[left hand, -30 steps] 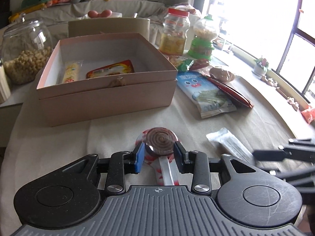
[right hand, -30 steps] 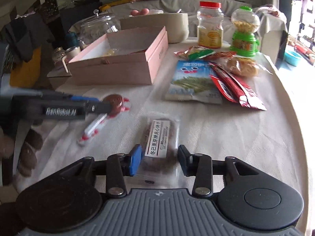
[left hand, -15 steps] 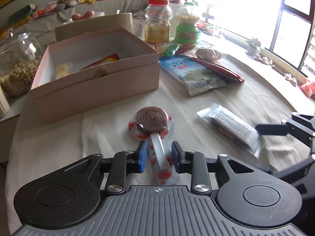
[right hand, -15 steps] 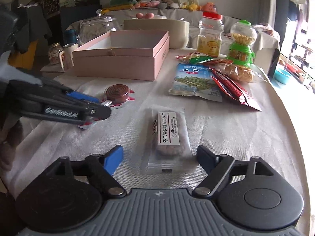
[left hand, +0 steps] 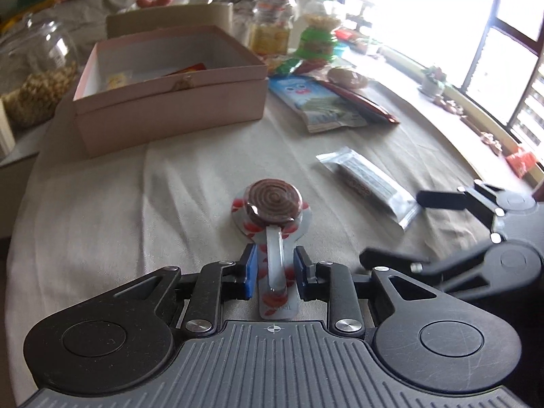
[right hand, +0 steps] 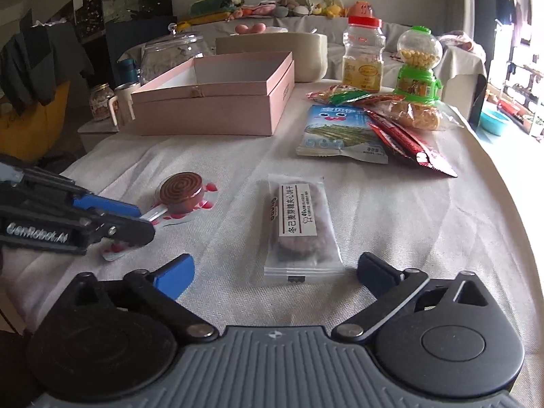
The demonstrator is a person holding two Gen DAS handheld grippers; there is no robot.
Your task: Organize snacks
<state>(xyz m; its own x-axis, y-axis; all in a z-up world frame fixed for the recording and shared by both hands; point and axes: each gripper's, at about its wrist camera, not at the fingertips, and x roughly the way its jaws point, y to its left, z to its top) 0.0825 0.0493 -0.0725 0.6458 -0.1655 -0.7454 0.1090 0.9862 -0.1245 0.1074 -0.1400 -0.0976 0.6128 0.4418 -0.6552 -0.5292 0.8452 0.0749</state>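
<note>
An open pink box stands at the back of the cloth-covered table, with a blue snack bag and red packets to its right. The left gripper is closed onto the stick of the spiral lollipop. The right gripper gapes wide around the near end of a wrapped biscuit bar, not touching it.
</note>
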